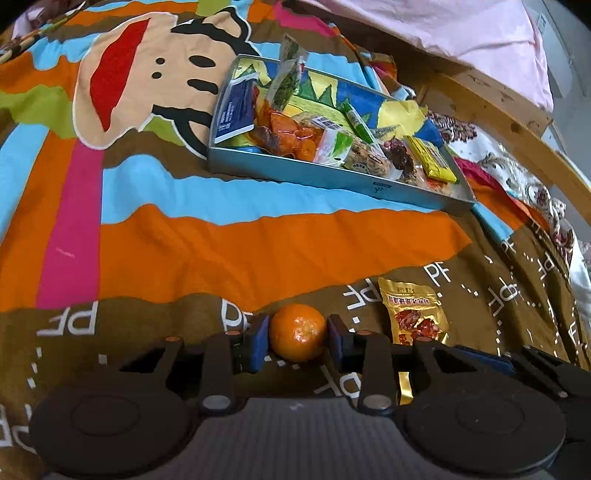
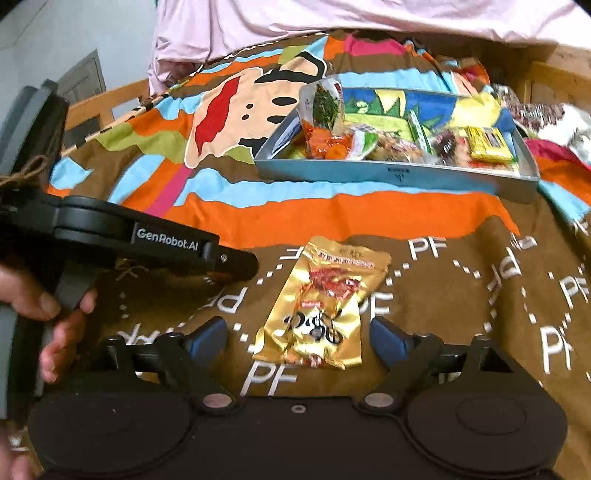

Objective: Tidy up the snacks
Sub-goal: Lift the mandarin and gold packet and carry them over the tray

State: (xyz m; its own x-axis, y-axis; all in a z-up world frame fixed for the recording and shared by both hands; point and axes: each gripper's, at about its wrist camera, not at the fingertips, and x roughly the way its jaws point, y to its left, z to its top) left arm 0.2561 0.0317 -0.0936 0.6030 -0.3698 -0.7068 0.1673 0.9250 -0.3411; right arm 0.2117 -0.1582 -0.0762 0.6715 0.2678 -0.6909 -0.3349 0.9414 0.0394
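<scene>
My left gripper (image 1: 297, 338) is shut on a small orange tangerine (image 1: 297, 336), held between its blue pads just above the bedspread. A gold snack packet (image 1: 415, 315) lies on the bedspread to its right; in the right wrist view the packet (image 2: 317, 314) lies between the open jaws of my right gripper (image 2: 299, 338). A metal tray (image 1: 321, 173) with several snack packets stands farther back, also in the right wrist view (image 2: 391, 171). The left gripper's body (image 2: 155, 243) shows at the left of the right wrist view.
A colourful cartoon bedspread (image 1: 184, 240) covers the bed. A wooden bed rail (image 1: 517, 122) runs along the right. A pink sheet (image 2: 332, 22) lies behind the tray. A hand (image 2: 48, 314) holds the left gripper's handle.
</scene>
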